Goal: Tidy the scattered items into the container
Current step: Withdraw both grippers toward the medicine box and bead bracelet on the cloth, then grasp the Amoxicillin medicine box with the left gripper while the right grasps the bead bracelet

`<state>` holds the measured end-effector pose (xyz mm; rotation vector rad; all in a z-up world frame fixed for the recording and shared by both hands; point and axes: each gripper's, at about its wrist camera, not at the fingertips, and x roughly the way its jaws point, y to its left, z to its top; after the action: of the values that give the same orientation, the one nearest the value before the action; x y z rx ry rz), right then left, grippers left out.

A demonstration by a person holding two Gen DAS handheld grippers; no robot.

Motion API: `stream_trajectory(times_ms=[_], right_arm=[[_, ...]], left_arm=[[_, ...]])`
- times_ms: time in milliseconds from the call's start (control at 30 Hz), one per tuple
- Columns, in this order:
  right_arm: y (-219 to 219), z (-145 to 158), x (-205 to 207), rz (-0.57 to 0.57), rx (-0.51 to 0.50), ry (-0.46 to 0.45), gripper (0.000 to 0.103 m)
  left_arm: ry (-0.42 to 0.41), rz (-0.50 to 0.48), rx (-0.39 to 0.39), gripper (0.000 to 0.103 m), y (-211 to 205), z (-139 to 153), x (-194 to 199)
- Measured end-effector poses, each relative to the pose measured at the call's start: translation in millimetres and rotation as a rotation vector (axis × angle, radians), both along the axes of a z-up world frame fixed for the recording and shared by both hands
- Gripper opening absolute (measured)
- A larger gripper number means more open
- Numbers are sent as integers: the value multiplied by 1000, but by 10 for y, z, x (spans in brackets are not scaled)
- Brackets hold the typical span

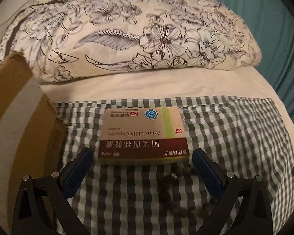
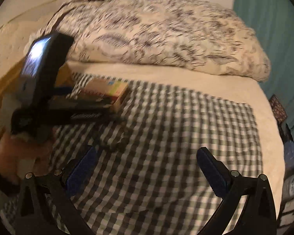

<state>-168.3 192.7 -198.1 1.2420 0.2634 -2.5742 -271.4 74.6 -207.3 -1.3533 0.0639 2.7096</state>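
Observation:
A flat medicine box (image 1: 143, 135), tan and maroon with "Amoxicillin Capsules" printed on it, lies on a checked cloth (image 1: 235, 137). My left gripper (image 1: 143, 156) is open, its blue pads on either side of the box's near edge without touching it. A dark string of beads (image 1: 174, 176) lies on the cloth just under that gripper. A brown cardboard box (image 1: 19, 107) stands at the left. In the blurred right wrist view, my right gripper (image 2: 147, 156) hangs open over bare cloth, to the right of the medicine box (image 2: 105, 90) and the beads (image 2: 115, 143).
A large floral pillow (image 1: 147, 39) lies across the bed behind the cloth. A teal curtain (image 1: 264, 29) runs along the right side. A person's hand (image 2: 9, 156) holds the left gripper handle. Small items stand past the bed's right edge (image 2: 290, 156).

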Motion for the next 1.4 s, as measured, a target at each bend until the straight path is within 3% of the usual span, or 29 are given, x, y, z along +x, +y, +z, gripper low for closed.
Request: stream_trajectory(times_ms=[367, 533, 600, 667, 700, 733, 767, 867, 933, 967, 1000, 1033, 1100, 1133, 1167, 1200, 1400], right_arm=[[-351, -378, -88, 127, 17, -11, 102], [-524, -495, -120, 172, 11, -23, 97], [-595, -532, -134, 187, 21, -19, 96], [-658, -570, -140, 201, 25, -15, 95], [-683, -587, -145, 207, 26, -15, 92], [-703, -604, -155, 212, 25, -19, 87], [-711, -620, -170, 213, 25, -27, 79], [-691, -647, -204, 200, 5, -47, 70], [-691, -644, -205, 200, 1, -51, 62], [-694, -638, -212, 198, -1, -57, 50], [-696, -641, -229, 195, -5, -73, 31], [-691, -666, -259, 188, -11, -111, 24], [-673, -689, -286, 174, -24, -137, 20], [-663, -680, -289, 169, -31, -140, 18], [-654, -664, -294, 165, -37, -145, 13], [-645, -643, -293, 162, -43, -146, 13], [-492, -422, -294, 121, -106, -122, 12]], left_arm=[[5, -31, 14, 103, -30, -160, -234], [14, -55, 24, 103, -76, -176, -220], [21, -71, 38, 82, -82, -145, -186], [29, -93, 20, 53, -37, -105, -155], [28, -107, 13, 47, -13, -92, -143], [31, -115, 3, 34, 1, -81, -133], [22, -114, 12, 26, -13, -71, -128], [16, -104, 26, 20, -60, -20, -124], [22, -87, 35, 20, -107, 36, -123], [25, -80, 39, 20, -127, 74, -123], [30, -73, 42, 20, -145, 108, -123], [37, -64, 44, 21, -186, 141, -114], [48, -47, 53, 28, -249, 204, -123], [51, -38, 56, 49, -273, 224, -136], [53, -21, 60, 79, -303, 235, -160], [53, -11, 67, 87, -328, 229, -170], [19, 15, 75, 94, -362, 127, -239]])
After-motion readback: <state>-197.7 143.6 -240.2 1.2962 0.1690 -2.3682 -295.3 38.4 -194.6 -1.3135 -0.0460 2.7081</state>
